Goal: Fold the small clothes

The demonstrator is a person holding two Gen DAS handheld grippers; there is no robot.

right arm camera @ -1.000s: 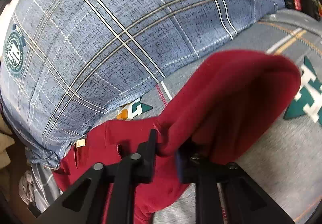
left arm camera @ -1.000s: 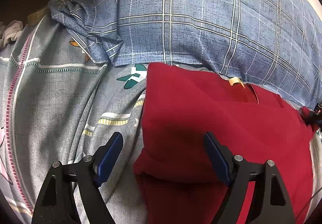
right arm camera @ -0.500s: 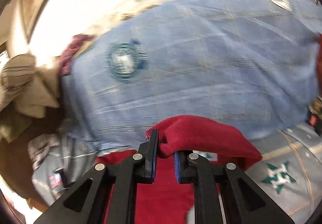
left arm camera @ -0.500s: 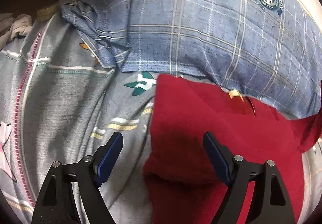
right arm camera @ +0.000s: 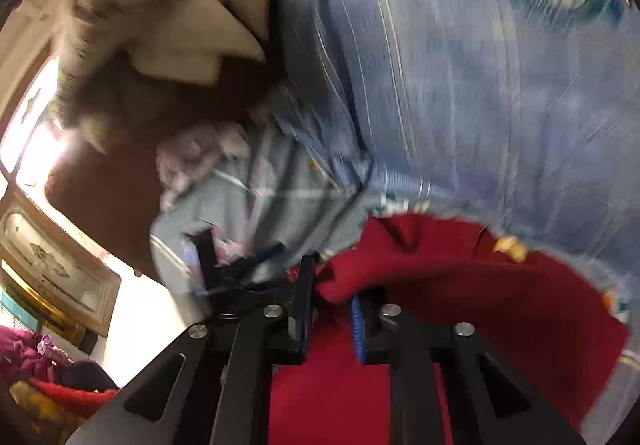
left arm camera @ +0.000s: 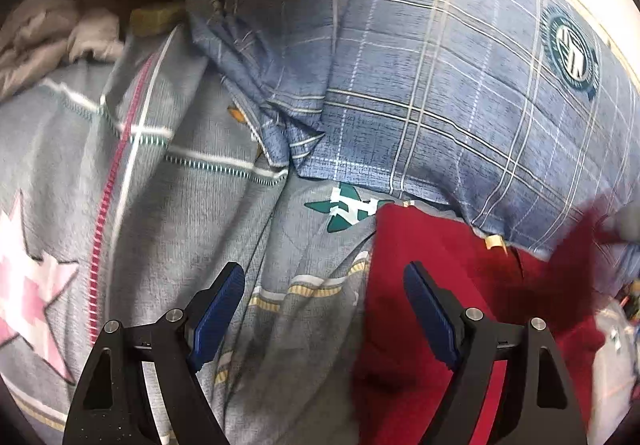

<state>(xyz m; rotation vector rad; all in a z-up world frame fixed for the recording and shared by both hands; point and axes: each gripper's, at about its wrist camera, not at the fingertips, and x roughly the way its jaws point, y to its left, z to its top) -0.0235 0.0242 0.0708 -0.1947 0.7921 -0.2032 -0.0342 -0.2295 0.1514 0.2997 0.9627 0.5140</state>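
The left hand-held gripper point(left arm camera: 324, 309) sits at the bottom of its frame with its blue-padded fingers point(left arm camera: 218, 319) spread wide apart, nothing between them. The right hand-held gripper point(right arm camera: 332, 315), low in its frame, has its fingers drawn close together, pinching red cloth.

Under my left tongs the bed shows its grey printed cotton sheet point(left arm camera: 192, 213), marked with a pink zigzag stripe, pale pink stars at nine o'clock and a green-and-white star emblem near the centre. A blue plaid fabric pillow with a round teal badge point(left arm camera: 440, 85) lies on the sheet from twelve to three o'clock, its bunched corner pointing towards eleven. The dark red soft-knit garment point(left arm camera: 440, 265) lies flat on the sheet from four to six o'clock, its top edge tucked against the pillow. A crumpled pale grey cloth point(left arm camera: 60, 33) sits at ten o'clock by the bed's edge.
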